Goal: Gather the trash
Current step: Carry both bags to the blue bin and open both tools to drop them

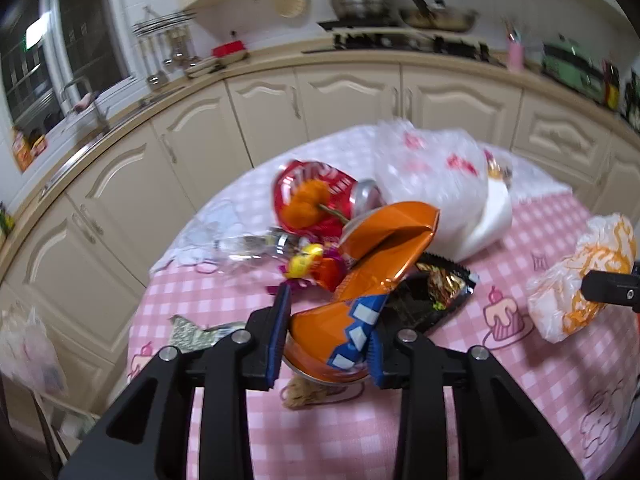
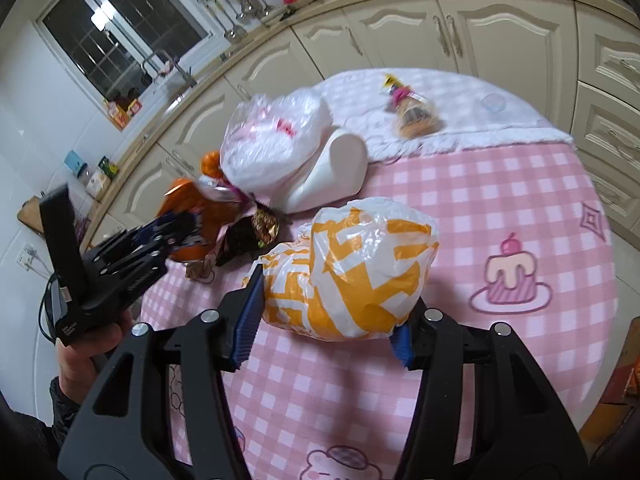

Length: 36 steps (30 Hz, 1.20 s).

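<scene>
A crushed orange can (image 1: 360,272) with a blue and white band sits between the blue pads of my left gripper (image 1: 328,344), which is shut on it just above the pink checked tablecloth (image 1: 520,392). In the right wrist view this gripper (image 2: 176,228) is at the left, held by a hand. My right gripper (image 2: 325,332) is shut on a bulging white and orange plastic bag (image 2: 352,268), whose sides the pads squeeze. The same bag (image 1: 576,280) shows at the right edge of the left wrist view.
Behind the orange can lie a crushed red can (image 1: 316,196), candy wrappers (image 1: 308,264), a dark snack packet (image 1: 436,292), a white bag with red print (image 1: 432,168) and a white jug (image 2: 336,172). A wrapped snack (image 2: 414,114) lies on the far white cloth. Cream cabinets ring the table.
</scene>
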Available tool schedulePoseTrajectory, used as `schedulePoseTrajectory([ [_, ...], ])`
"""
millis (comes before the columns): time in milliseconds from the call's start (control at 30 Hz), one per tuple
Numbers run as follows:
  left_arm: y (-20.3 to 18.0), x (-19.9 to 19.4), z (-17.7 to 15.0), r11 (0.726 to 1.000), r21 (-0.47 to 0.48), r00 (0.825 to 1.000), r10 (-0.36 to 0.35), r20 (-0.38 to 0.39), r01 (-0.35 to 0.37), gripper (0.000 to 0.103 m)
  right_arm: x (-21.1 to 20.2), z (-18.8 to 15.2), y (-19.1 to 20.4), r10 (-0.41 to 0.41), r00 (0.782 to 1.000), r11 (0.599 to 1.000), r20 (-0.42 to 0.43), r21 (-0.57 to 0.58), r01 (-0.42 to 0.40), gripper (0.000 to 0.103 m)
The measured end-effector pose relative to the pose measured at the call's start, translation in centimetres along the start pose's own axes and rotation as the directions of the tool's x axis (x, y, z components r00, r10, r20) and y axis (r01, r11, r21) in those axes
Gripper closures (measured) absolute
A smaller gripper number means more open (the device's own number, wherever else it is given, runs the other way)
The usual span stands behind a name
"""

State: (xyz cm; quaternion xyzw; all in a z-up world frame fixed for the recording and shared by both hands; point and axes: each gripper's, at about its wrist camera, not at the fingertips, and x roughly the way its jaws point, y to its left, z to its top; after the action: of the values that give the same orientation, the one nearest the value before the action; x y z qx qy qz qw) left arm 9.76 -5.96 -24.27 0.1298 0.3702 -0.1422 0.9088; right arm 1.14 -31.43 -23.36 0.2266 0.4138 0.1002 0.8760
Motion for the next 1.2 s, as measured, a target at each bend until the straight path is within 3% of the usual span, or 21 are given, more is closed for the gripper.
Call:
schedulePoseTrajectory([
  [233,0.7,-4.6,1.2,0.985,-0.122,0.99,-0.112,0.082,0.122,0.072,-4.1,0.4,-3.7,0.016,0.995,0.997,0.103,0.072,-0.024,0.05],
  [367,-3.4,-6.9,3.4,0.964,-0.07,0.961,-0.247,0.122,0.257,0.071,-7.7,-0.1,-7.4,-0.046,0.984,0.99,0.174,0.136,0.022,0.05],
  [500,-11.6,-7.1,5.9,0.894,0.021,0.89,-0.448,0.088,0.448,0.071,-11.8,-1.8,-13.3,-0.165,0.96,0.959,0.227,0.266,0.102,0.05],
  [567,-15.9,-6.8,6.7,0.851,0.063,0.85,-0.525,0.05,0.522,0.071,-14.0,-3.6,-16.9,-0.245,0.941,0.921,0.231,0.358,0.152,0.05],
  [600,-19.2,-6.4,7.1,0.818,0.093,0.821,-0.571,0.017,0.567,0.071,-15.0,-4.7,-18.7,-0.282,0.932,0.898,0.229,0.404,0.173,0.05],
  [667,-24.3,-5.2,7.2,0.779,0.121,0.788,-0.613,-0.053,0.615,0.071,-16.3,-6.7,-22.0,-0.348,0.915,0.848,0.203,0.485,0.215,0.05],
  [733,-28.8,-3.4,6.5,0.754,0.127,0.765,-0.631,-0.13,0.644,0.071,-16.9,-9.1,-25.3,-0.406,0.901,0.788,0.155,0.559,0.259,0.05],
  [800,-34.0,-1.4,5.4,0.721,0.124,0.727,-0.649,-0.224,0.682,0.071,-16.8,-10.8,-27.9,-0.435,0.894,0.742,0.105,0.604,0.29,0.049],
  [900,-40.6,1.8,3.0,0.709,0.127,0.7,-0.622,-0.351,0.693,0.071,-15.6,-13.1,-31.4,-0.459,0.888,0.685,0.031,0.649,0.331,0.049],
  [1000,-45.6,5.9,0.6,0.727,0.131,0.69,-0.555,-0.465,0.674,0.071,-13.6,-15.2,-34.7,-0.463,0.885,0.625,-0.044,0.692,0.361,0.049],
  [1133,-50.9,11.4,-3.0,0.774,0.162,0.691,-0.424,-0.585,0.612,0.071,-11.1,-16.9,-38.7,-0.433,0.895,0.572,-0.107,0.735,0.364,0.049],
  [1200,-52.8,13.9,-4.6,0.789,0.154,0.672,-0.383,-0.633,0.595,0.07,-10.1,-18.2,-40.1,-0.418,0.899,0.551,-0.132,0.75,0.366,0.048],
])
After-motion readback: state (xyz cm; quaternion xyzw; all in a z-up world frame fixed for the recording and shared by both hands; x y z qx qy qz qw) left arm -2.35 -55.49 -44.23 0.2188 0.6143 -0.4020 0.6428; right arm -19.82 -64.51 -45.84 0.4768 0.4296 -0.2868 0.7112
